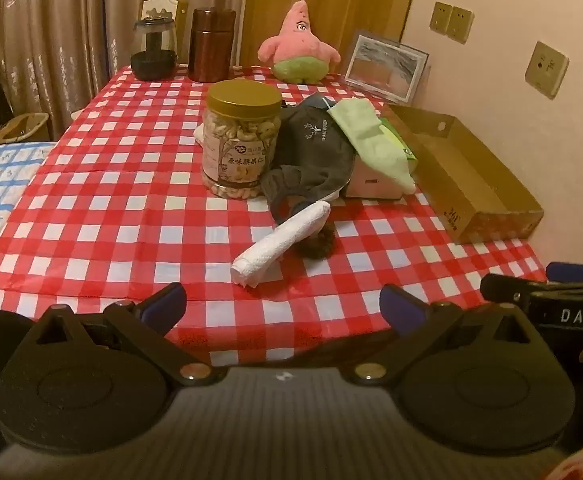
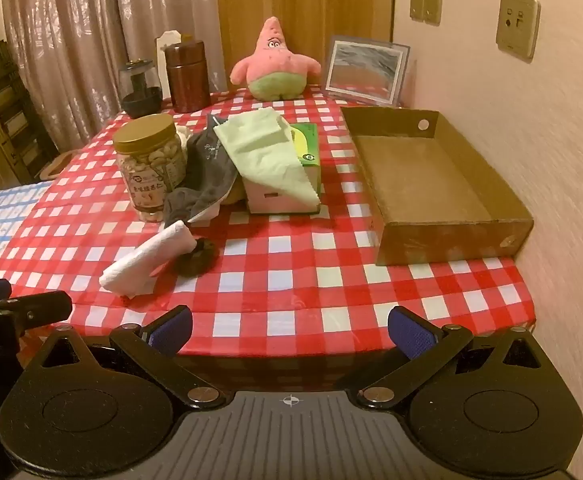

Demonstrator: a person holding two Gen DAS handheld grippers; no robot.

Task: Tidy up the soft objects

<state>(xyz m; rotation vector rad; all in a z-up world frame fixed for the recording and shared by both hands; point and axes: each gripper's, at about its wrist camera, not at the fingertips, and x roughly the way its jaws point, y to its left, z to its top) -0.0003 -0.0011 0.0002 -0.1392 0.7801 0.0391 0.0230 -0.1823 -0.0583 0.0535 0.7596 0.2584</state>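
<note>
A rolled white towel [image 1: 279,242] [image 2: 147,260] lies on the red checked table, with a dark scrunchie [image 1: 316,242] [image 2: 197,258] beside it. A grey cloth [image 1: 315,152] [image 2: 207,172] and a light green cloth [image 1: 371,140] [image 2: 267,152] drape over a tissue box [image 2: 287,196]. A pink starfish plush [image 1: 297,46] [image 2: 273,64] sits at the table's back. An empty cardboard tray [image 1: 471,184] [image 2: 431,184] stands at the right. My left gripper [image 1: 283,308] is open and empty at the front edge, short of the towel. My right gripper [image 2: 289,330] is open and empty, also at the front edge.
A jar of cashews [image 1: 243,140] [image 2: 149,164] stands left of the cloths. A brown canister [image 1: 213,44] [image 2: 187,76], a glass teapot [image 1: 155,50] and a picture frame [image 1: 385,68] [image 2: 365,70] stand at the back. A wall runs along the right.
</note>
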